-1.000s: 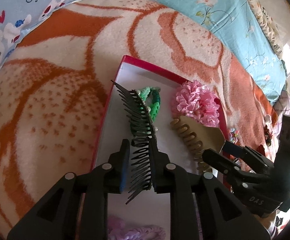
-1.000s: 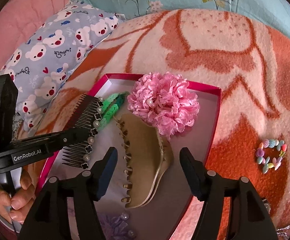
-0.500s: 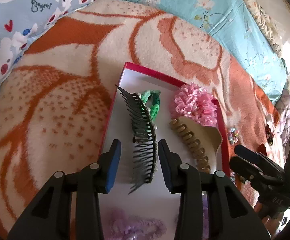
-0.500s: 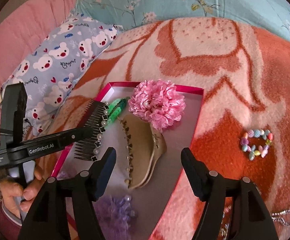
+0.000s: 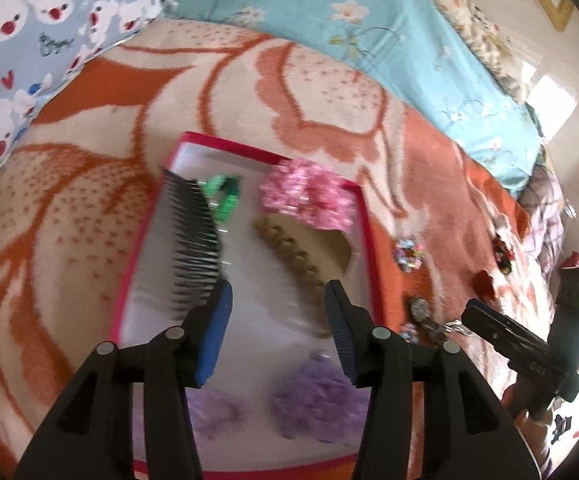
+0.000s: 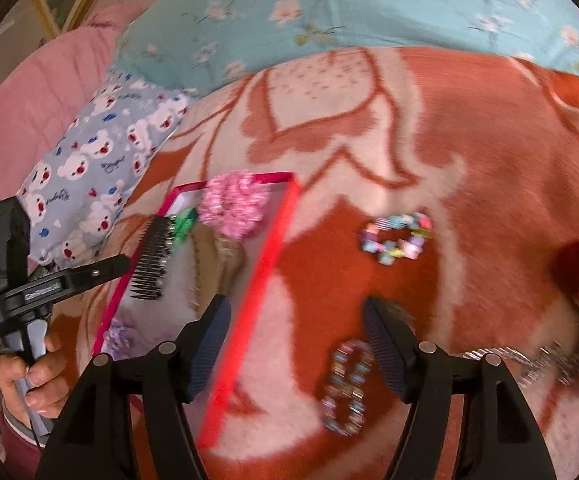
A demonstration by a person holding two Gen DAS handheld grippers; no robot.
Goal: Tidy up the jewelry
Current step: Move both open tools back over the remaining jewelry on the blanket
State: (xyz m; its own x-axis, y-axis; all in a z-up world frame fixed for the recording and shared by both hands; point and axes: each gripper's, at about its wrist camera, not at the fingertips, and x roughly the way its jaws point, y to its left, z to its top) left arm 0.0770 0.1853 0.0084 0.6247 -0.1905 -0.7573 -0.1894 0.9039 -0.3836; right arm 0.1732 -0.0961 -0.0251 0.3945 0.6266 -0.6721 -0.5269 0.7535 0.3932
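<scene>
Left tool (image 5: 277, 320) just opening, released, black hair comb (image 5: 193, 240) ahead-left in red box (image 5: 369, 248); right tool (image 6: 297, 340) open, empty.

No legible text (all blurred)

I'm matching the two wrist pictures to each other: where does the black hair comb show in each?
Left wrist: black hair comb just left of centre, lying along the red box's left side.
Right wrist: comb at left of centre, inside the same box.
Shared landmark: the pink flower scrunchie at the box's far end.
</scene>
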